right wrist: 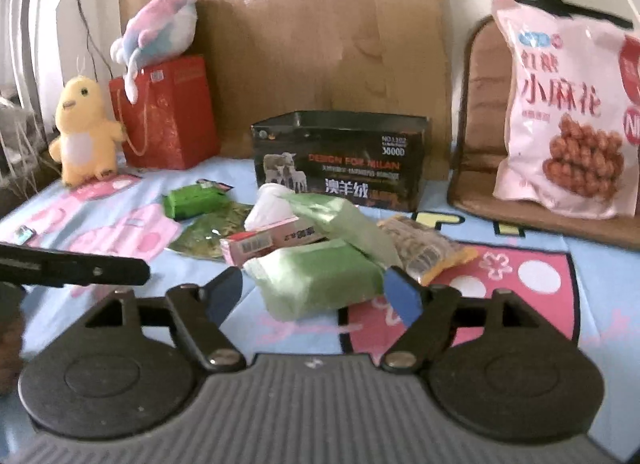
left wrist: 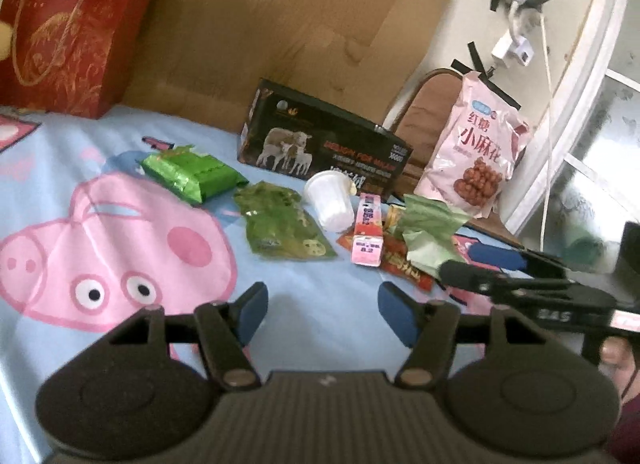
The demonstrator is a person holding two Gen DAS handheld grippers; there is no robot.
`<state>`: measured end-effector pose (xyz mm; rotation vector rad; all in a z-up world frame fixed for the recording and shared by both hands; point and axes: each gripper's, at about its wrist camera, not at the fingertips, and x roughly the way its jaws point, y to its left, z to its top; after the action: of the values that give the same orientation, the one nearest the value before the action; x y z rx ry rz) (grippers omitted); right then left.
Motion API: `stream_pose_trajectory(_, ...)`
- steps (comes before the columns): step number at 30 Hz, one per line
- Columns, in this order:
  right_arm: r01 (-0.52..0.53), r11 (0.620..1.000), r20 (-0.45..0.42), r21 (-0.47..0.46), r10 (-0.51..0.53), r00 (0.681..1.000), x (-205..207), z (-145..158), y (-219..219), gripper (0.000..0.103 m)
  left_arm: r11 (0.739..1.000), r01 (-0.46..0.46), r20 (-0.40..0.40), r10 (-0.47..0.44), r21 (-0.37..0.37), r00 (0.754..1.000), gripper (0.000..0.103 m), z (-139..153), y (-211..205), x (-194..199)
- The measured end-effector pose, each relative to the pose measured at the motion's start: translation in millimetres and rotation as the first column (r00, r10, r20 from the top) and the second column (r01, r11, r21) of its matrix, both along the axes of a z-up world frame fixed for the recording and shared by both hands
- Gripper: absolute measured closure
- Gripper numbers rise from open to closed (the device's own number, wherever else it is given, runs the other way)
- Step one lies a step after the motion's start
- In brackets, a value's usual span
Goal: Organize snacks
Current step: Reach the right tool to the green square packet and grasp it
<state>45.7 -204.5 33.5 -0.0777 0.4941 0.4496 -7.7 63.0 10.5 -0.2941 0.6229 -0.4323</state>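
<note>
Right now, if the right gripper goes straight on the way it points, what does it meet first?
Most likely the pale green packet: it lies just ahead of the open right gripper, roughly between its fingertips. Depth is unclear in the fisheye view.

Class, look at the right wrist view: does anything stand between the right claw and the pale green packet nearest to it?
Nothing visible does. The right claw is open, and the pale green packet lies directly ahead of it on the sheet, its near end already about level with the fingertips. Other snacks lie behind the packet.

Bedroom: cartoon bedsheet point(left wrist: 120, 168), plush toys point(right wrist: 86, 132)
</note>
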Motion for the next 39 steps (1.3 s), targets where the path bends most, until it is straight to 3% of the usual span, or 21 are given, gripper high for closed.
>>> stream_pose_trajectory(3, -0.019, 0.997, 0.021, -0.076, 0.021, 1.0, 6, -6, 14, 0.024, 1.0, 0.001, 0.026, -0.001, 0.014, 1.0, 0.041, 3, -2, -3)
stream_pose_trajectory(4, -0.024, 0.994, 0.018, -0.102, 0.026, 1.0, 8, -9, 17, 0.029, 1.0, 0.002, 0.029, -0.002, 0.014, 1.0, 0.041, 3, -2, -3)
stream_pose_trajectory(5, -0.013, 0.991, 0.019, -0.132, 0.015, 1.0, 9, -11, 20, 0.041, 1.0, 0.002, 0.03, -0.003, 0.01, 1.0, 0.041, 4, -1, -3)
stream_pose_trajectory(6, -0.005, 0.988, 0.022, -0.156, 0.009, 1.0, 9, -13, 22, 0.042, 1.0, 0.002, 0.029, -0.002, 0.002, 1.0, 0.04, 3, 0, -3)
stream_pose_trajectory(7, -0.004, 0.988, 0.022, -0.157, 0.007, 1.0, 8, -13, 21, 0.05, 1.0, -0.001, 0.028, 0.001, -0.006, 1.0, 0.039, 3, 1, -3)
stream_pose_trajectory(8, -0.005, 0.99, 0.01, -0.144, 0.007, 1.0, 7, -12, 18, 0.056, 1.0, -0.004, 0.027, 0.005, -0.018, 1.0, 0.037, 3, 3, -2)
stream_pose_trajectory(11, -0.017, 0.998, -0.033, -0.057, 0.015, 0.999, -3, -3, 5, 0.059, 0.998, -0.019, 0.021, 0.02, -0.059, 1.0, 0.033, 3, 10, 0)
stream_pose_trajectory(16, -0.115, 0.98, -0.138, 0.164, 0.138, 0.981, -26, 13, -9, 0.061, 0.988, -0.061, -0.011, 0.06, -0.144, 0.998, 0.032, -1, 26, 5)
stream_pose_trajectory(18, -0.174, 0.932, -0.23, 0.316, 0.254, 0.94, -25, 13, -14, 0.062, 0.979, -0.085, -0.028, 0.081, -0.186, 0.996, 0.031, -3, 33, 6)
stream_pose_trajectory(19, -0.19, 0.883, -0.281, 0.43, 0.331, 0.901, -22, 9, -17, 0.071, 0.973, -0.097, -0.043, 0.089, -0.212, 0.995, 0.031, -5, 37, 8)
stream_pose_trajectory(21, -0.168, 0.768, -0.338, 0.618, 0.453, 0.825, -14, -4, -23, 0.071, 0.961, -0.115, -0.076, 0.099, -0.25, 0.992, 0.031, -9, 44, 12)
stream_pose_trajectory(22, -0.148, 0.743, -0.346, 0.653, 0.466, 0.814, -12, -8, -24, 0.073, 0.955, -0.123, -0.094, 0.101, -0.27, 0.99, 0.031, -12, 47, 14)
stream_pose_trajectory(23, -0.127, 0.755, -0.355, 0.643, 0.441, 0.824, -10, -10, -24, 0.074, 0.95, -0.127, -0.104, 0.101, -0.285, 0.989, 0.031, -13, 48, 15)
stream_pose_trajectory(26, -0.054, 0.863, -0.377, 0.503, 0.275, 0.884, -8, -15, -22, 0.074, 0.95, -0.128, -0.101, 0.103, -0.286, 0.99, 0.031, -13, 47, 15)
stream_pose_trajectory(28, -0.018, 0.9, -0.366, 0.435, 0.195, 0.91, -10, -18, -21, 0.071, 0.951, -0.123, -0.096, 0.1, -0.282, 0.99, 0.029, -12, 45, 15)
stream_pose_trajectory(33, -0.092, 0.924, -0.305, 0.37, 0.215, 0.928, -27, -17, -13, 0.067, 0.952, -0.122, -0.094, 0.099, -0.28, 0.991, 0.027, -13, 44, 15)
stream_pose_trajectory(39, -0.22, 0.942, -0.275, 0.252, 0.287, 0.918, -44, -17, -1, 0.03, 0.953, -0.122, -0.093, 0.099, -0.277, 0.991, 0.027, -13, 43, 15)
